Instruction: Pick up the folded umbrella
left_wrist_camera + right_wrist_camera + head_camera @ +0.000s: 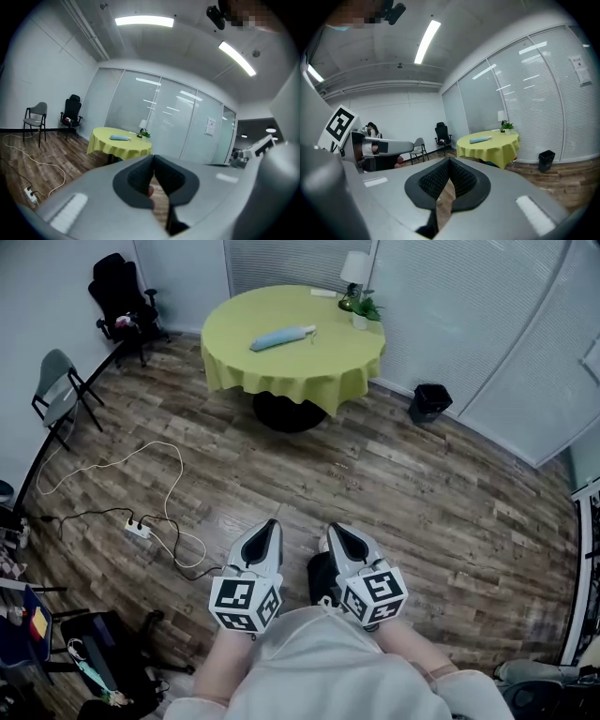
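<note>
The folded light-blue umbrella [279, 337] lies on a round table with a yellow-green cloth [309, 371] at the far side of the room. The umbrella [120, 138] appears small in the left gripper view, and the umbrella [480, 139] shows small in the right gripper view too. Both grippers are held close to my body, far from the table. My left gripper [272, 524] is shut with nothing in it. My right gripper [331, 530] has its pads touching at the tips, nothing between them.
A white lamp [354, 273] and a potted plant [364, 310] stand at the table's far edge. A white cable and power strip [138, 530] lie on the wood floor to the left. A black bin [429, 401], a grey chair [60, 395] and an office chair [122, 298] stand around.
</note>
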Motion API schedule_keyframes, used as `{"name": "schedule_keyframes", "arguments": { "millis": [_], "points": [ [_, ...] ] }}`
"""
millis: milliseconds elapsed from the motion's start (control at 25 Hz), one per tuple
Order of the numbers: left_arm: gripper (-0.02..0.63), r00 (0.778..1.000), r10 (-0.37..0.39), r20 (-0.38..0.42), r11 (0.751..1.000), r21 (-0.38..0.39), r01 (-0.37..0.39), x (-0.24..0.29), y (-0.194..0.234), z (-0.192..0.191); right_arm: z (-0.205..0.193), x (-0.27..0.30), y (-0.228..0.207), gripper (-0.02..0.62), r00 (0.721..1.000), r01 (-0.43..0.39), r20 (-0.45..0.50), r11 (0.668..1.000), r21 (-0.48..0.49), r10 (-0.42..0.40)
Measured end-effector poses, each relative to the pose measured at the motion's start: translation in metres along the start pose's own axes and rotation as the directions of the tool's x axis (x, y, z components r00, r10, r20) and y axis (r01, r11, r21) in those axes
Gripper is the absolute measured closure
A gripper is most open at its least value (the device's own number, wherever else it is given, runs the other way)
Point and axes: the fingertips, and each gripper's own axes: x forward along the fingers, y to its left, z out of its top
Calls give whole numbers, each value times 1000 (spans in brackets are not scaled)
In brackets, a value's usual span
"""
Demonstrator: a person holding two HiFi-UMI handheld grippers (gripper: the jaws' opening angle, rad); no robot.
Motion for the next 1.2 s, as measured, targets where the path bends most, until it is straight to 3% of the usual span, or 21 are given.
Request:
{"name": "schedule_keyframes", "arguments": {
  "millis": [240, 480, 720, 1000, 1200],
  "points": [
    [600, 999, 51, -17, 999, 12, -51, 94, 12, 21, 29, 71, -72, 595, 999, -37, -15, 999, 9, 37],
    [600, 996, 85, -20, 995, -52, -86, 215, 20, 49, 72, 147, -169, 595, 998, -59, -34, 998, -12, 59],
    [600, 993, 117, 12, 992, -46, -117, 309, 21, 80, 126, 204, -253, 595, 998, -65, 10, 997, -41, 65],
    [600, 987, 160, -8, 986, -50, -160, 367, 46, 95, 152, 259, -294, 595, 997, -74, 18, 996, -55, 75],
    [600, 988, 150, -25, 988, -24, -150, 411, 79, 99, 158, 306, -311, 595, 998, -59, 13, 996, -64, 60]
  ]
}}
